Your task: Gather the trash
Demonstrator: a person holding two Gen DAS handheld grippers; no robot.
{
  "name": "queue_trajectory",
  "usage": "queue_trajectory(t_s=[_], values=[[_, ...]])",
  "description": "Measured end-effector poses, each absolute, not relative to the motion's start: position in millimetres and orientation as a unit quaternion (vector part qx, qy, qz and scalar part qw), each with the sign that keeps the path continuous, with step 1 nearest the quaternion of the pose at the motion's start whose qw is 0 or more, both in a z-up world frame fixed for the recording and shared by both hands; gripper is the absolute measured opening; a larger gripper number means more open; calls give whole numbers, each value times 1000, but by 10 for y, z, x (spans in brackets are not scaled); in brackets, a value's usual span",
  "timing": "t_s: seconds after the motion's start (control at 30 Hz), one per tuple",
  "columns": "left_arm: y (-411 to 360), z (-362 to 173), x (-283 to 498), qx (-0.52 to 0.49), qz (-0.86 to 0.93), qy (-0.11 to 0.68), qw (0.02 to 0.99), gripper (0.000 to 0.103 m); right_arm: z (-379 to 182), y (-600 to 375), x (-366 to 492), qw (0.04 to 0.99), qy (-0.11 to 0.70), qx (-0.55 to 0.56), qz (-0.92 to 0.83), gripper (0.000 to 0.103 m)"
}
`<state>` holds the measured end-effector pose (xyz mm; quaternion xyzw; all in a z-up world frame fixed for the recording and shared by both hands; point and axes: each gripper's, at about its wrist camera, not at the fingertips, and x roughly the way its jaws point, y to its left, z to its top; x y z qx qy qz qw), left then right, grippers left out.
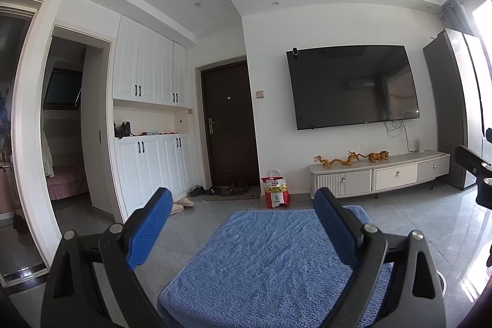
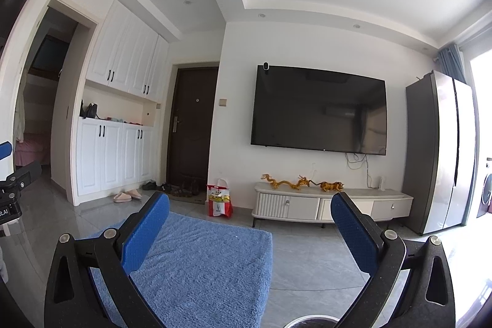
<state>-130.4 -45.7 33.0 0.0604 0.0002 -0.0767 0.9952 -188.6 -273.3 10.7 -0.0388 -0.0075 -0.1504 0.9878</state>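
We hold both grippers raised over a blue towel-covered surface (image 1: pixel 270 263) in a living room. The left gripper (image 1: pixel 243 226) and right gripper (image 2: pixel 250 231) each have blue fingers spread wide apart, holding nothing. A red and white KFC bag (image 1: pixel 275 192) stands on the floor between the dark door (image 1: pixel 229 125) and the TV cabinet (image 1: pixel 381 174).

Both wrist views side by side, facing across blue cushion (image 1: pixel 270 263) toward far TV (image 1: pixel 353 86), shared.
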Motion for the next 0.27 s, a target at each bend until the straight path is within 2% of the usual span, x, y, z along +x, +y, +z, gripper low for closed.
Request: queue_trajectory(t_s=[0.27], values=[[-487,299,-1280,68,-79,2,995,94,99,-2766,-1897,988,-8,-36,-152,103]])
